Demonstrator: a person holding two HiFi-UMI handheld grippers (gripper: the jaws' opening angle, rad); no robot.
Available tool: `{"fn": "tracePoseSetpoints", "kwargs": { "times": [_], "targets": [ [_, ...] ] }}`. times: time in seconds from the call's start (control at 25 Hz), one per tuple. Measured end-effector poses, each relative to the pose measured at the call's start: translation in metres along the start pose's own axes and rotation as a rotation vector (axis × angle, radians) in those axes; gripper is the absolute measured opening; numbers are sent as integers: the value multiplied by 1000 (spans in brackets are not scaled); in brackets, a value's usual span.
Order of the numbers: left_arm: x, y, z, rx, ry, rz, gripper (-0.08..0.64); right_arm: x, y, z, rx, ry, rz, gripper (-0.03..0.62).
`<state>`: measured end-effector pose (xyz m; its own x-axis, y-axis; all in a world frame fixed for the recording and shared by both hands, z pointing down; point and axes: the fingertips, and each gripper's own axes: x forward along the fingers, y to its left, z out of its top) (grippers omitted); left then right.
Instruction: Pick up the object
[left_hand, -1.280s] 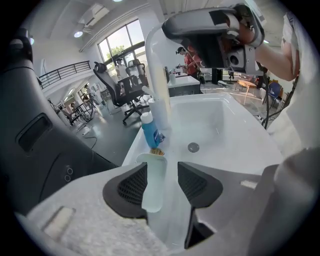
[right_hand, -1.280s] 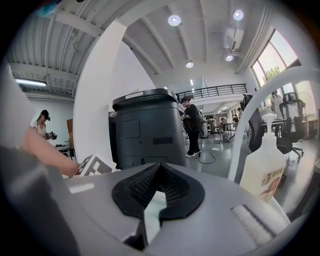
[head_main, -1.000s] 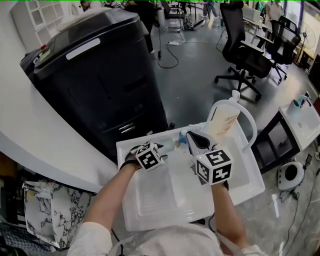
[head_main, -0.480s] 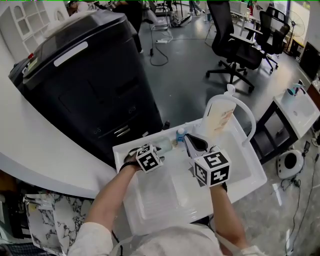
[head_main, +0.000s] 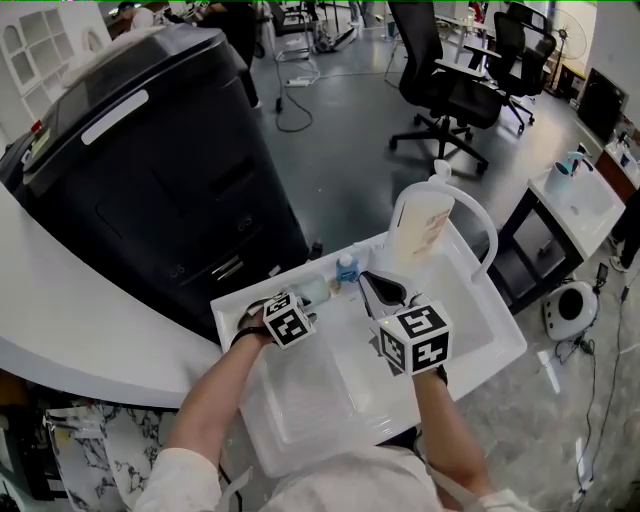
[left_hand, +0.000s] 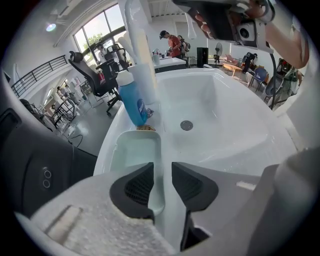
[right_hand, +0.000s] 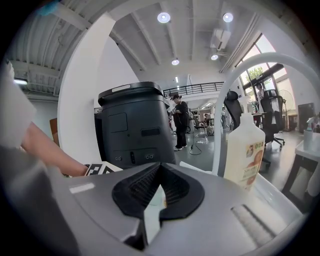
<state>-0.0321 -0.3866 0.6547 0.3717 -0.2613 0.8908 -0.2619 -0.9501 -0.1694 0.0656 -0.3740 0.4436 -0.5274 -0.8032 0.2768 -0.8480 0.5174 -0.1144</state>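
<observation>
Left gripper view: left gripper (left_hand: 162, 172), jaws just closing, narrowly straddles dish (left_hand: 134, 150) rim; right gripper (right_hand: 159, 170) closed, empty.

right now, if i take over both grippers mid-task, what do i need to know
Left gripper: fingers apart, just been closing round the right wall of the pale tray; not pressing yet.
Right gripper: shut, empty, over the sink.
Tray lies on the sink's ledge, blue bottle just beyond it.
Done: left gripper lined up. Left: close, lift the tray.
</observation>
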Motion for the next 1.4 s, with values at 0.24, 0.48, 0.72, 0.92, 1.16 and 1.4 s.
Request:
{"fn": "tracePoseSetpoints", "kwargs": {
  "times": [0.24, 0.48, 0.72, 0.92, 1.16, 1.4],
  "targets": [
    [3, -1, 1, 22, 5, 3, 79, -5, -5, -3, 5, 8, -24, 5],
    [5, -2, 3, 37, 8, 14, 28, -8, -7, -5, 8, 10, -34, 5],
    [5, -1, 2, 23, 16, 19, 21, -12, -11, -8, 13, 12, -37, 5],
    [4, -4, 1, 15, 21, 18, 13, -14, -10, -9, 17, 10, -35, 5],
    [-3, -4, 7, -15, -5, 27, 12, -13, -7, -9, 16, 11, -20, 5],
    [-19, 2, 13, -53, -36, 58, 12, -14, -6, -2, 9, 9, 1, 5]
  ]
}}
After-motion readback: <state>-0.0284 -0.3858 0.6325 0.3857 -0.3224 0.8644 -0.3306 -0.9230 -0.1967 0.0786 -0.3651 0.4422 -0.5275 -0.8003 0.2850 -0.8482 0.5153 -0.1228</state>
